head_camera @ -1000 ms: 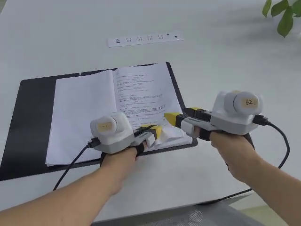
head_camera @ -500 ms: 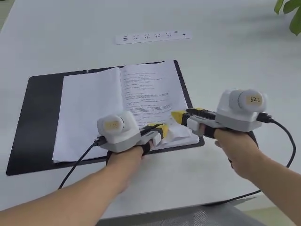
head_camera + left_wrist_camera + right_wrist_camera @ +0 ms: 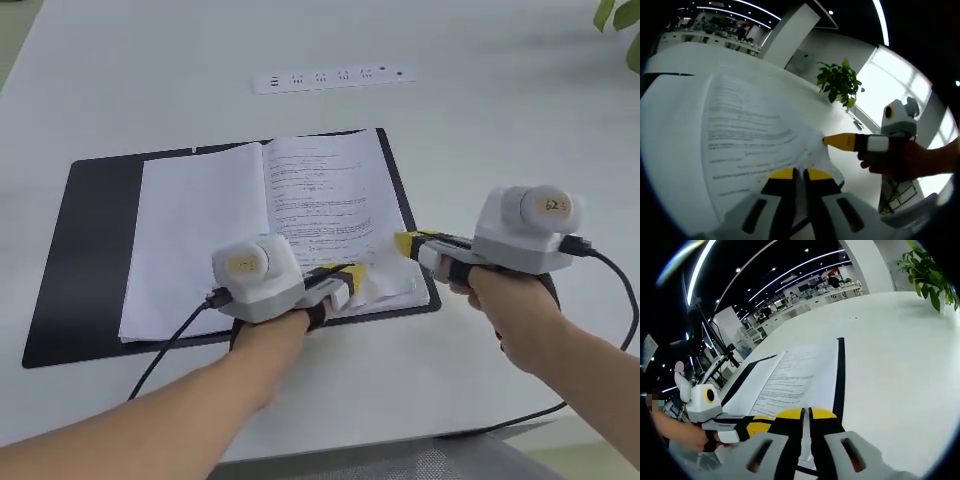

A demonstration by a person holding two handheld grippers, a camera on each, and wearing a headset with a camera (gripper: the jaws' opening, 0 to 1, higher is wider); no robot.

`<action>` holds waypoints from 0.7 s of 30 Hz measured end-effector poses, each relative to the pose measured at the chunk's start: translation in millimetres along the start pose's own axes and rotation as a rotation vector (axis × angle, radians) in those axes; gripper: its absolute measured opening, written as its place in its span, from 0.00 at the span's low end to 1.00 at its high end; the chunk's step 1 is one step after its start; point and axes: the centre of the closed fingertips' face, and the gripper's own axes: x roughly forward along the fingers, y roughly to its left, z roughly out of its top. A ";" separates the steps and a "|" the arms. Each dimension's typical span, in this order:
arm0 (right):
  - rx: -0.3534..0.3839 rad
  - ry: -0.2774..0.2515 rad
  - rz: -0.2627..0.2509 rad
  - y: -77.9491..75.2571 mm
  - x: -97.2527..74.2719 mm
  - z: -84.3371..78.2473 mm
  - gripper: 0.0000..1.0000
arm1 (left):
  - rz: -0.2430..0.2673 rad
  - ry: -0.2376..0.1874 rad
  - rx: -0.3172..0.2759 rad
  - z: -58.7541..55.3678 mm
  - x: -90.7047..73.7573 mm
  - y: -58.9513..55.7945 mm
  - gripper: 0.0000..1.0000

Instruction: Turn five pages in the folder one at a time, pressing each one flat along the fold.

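Observation:
A black folder (image 3: 90, 260) lies open on the white table, with a blank page (image 3: 195, 230) on its left and a printed page (image 3: 325, 200) on its right. My left gripper (image 3: 347, 277) is at the printed page's near right corner, shut on the crumpled, slightly lifted paper (image 3: 815, 150); its jaws (image 3: 800, 175) pinch a thin white edge. My right gripper (image 3: 406, 242) hovers just right of that corner, over the folder's right edge, shut with nothing in it. The right gripper view looks along its shut jaws (image 3: 806, 413) across the printed page (image 3: 795, 375).
A white power strip (image 3: 335, 77) lies beyond the folder. A potted plant (image 3: 620, 25) stands at the far right corner. Cables (image 3: 170, 345) trail from both grippers toward the near table edge. Bare table surrounds the folder.
My right gripper has drawn back to the right, off the page corner to the folder's edge. The left gripper stays on the corner. The camera has shifted a little.

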 end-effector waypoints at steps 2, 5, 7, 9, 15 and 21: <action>0.029 -0.003 0.007 0.4 -1.1 0.3 0.02 | -0.006 0.010 0.013 -1.8 -2.9 -0.1 0.05; 0.038 -0.009 0.013 2.9 -3.6 2.3 0.00 | -0.001 0.018 0.031 -2.9 -9.8 2.1 0.05; 0.033 -0.008 0.010 4.0 -4.7 3.2 0.00 | 0.003 0.019 0.030 -2.6 -13.5 3.4 0.06; 0.049 -0.015 0.020 7.5 -6.1 5.7 0.00 | 0.009 0.019 0.030 -0.8 -18.6 5.4 0.07; 0.068 -0.033 0.048 21.6 -12.8 15.7 0.00 | 0.020 -0.008 0.042 12.6 -37.0 10.6 0.09; 0.132 -0.064 0.082 37.9 -18.7 25.7 0.00 | 0.046 -0.044 0.054 24.0 -60.7 20.7 0.10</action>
